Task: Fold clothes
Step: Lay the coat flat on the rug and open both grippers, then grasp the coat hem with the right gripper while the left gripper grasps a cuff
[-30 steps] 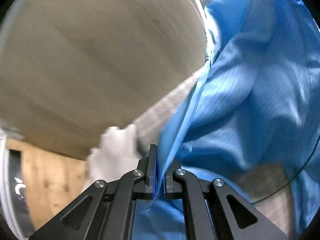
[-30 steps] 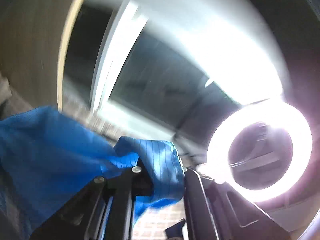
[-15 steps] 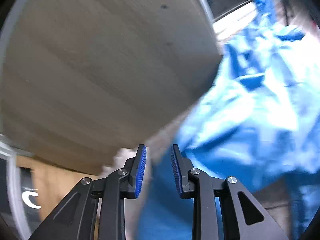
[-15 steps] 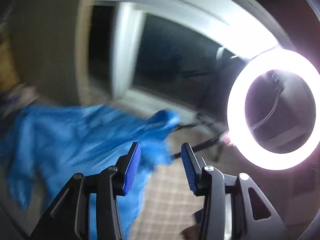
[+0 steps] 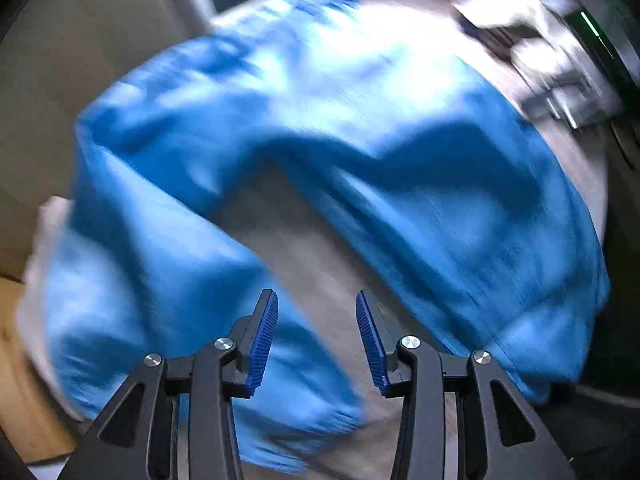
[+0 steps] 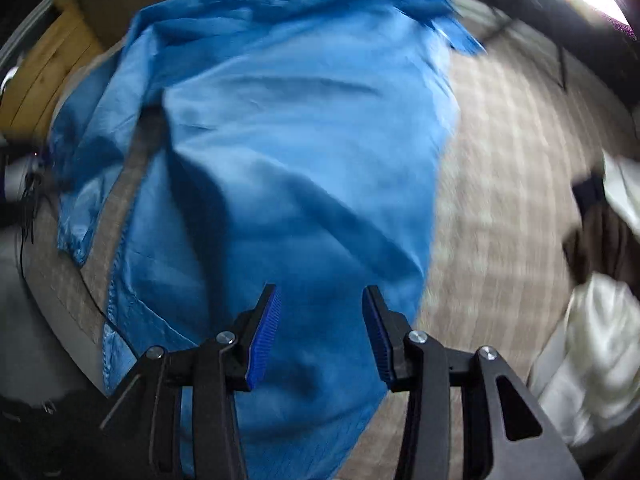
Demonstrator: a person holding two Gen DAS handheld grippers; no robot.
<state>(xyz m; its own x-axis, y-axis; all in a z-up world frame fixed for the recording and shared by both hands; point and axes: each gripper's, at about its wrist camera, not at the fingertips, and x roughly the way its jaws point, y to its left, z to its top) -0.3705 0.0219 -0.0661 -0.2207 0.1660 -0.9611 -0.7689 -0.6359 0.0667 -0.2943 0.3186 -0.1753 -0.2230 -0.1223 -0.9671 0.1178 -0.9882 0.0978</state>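
In the left wrist view, the left tool (image 5: 316, 336) is seen with its jaws spread apart and nothing between them; its blue pads (image 5: 262, 340) are bare. A blue garment (image 5: 400, 152) is spread across most of the frame, blurred, over a grey checked surface (image 5: 304, 248) that shows through a gap at the centre. A cuffed sleeve end lies at the lower centre, just below the left jaw. Pale, blurred items (image 5: 532, 20) are seen at the upper right.

In the right wrist view, the right tool (image 6: 320, 336) is likewise held wide open and empty. The garment (image 6: 288, 168) is laid out from the top of the frame down to the lower centre, behind the jaws. The surface (image 6: 500, 168) is bare to the right. White cloth (image 6: 588, 340) is bunched at the lower right edge, and wood (image 6: 48, 68) is visible at the upper left.
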